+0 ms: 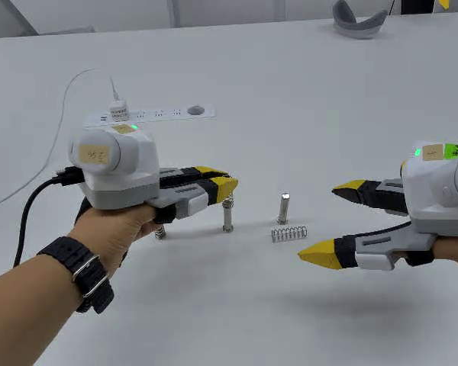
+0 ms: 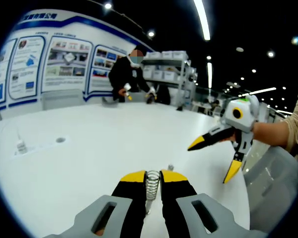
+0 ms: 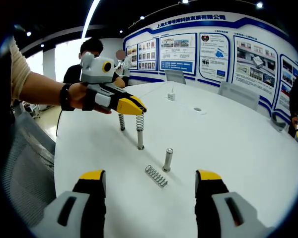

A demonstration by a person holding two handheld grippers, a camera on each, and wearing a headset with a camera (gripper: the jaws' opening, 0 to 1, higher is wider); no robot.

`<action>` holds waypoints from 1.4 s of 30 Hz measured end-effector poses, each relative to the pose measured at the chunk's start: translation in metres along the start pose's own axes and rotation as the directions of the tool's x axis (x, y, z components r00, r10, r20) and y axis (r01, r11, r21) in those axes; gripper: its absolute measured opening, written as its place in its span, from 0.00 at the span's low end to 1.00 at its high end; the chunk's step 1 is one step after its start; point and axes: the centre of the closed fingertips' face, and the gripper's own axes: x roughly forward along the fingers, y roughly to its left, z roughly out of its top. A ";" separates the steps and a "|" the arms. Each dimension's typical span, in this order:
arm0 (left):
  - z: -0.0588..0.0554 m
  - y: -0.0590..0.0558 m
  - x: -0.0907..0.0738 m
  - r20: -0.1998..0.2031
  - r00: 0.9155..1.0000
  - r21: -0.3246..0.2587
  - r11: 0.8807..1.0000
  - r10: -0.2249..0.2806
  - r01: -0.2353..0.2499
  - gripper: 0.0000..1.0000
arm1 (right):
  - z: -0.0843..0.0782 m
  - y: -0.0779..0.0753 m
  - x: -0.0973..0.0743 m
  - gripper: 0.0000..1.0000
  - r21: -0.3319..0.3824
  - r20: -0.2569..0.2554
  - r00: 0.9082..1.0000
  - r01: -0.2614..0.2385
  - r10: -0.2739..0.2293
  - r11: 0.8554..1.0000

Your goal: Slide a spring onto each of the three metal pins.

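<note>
Left gripper (image 2: 153, 174) jaws pinching spring (image 2: 152, 184) atop pin (image 3: 140, 140), right gripper (image 3: 151, 174) jaws wide

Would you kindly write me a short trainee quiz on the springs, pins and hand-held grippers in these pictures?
1. True or false: the right hand-held gripper is shut on a spring.
2. What does the left hand-held gripper hold? A) a spring over the middle pin; B) a bare pin; C) nothing.
3. Fill in: the end pin beside the loose spring is ____ (bare or sprung).
Key: 1 false, its jaws stand wide apart; 2 A; 3 bare.
</note>
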 end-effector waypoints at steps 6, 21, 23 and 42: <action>-0.002 0.001 -0.001 -0.013 1.000 -0.002 1.000 0.001 -0.002 0.10 | -0.001 0.001 0.001 0.74 -0.002 -0.006 1.000 -0.003 0.003 1.000; -0.018 0.002 0.003 -0.048 0.999 0.020 1.000 0.015 -0.014 0.10 | 0.000 0.003 0.001 0.74 -0.003 -0.006 1.000 -0.007 0.007 1.000; -0.020 0.002 0.005 -0.053 0.998 0.023 1.000 0.016 -0.014 0.10 | -0.001 0.003 0.002 0.74 -0.004 -0.008 1.000 -0.008 0.008 1.000; -0.042 0.005 0.009 -0.100 0.995 0.056 0.998 0.025 -0.019 0.11 | -0.003 0.004 0.003 0.73 0.002 -0.016 1.000 -0.015 0.015 1.000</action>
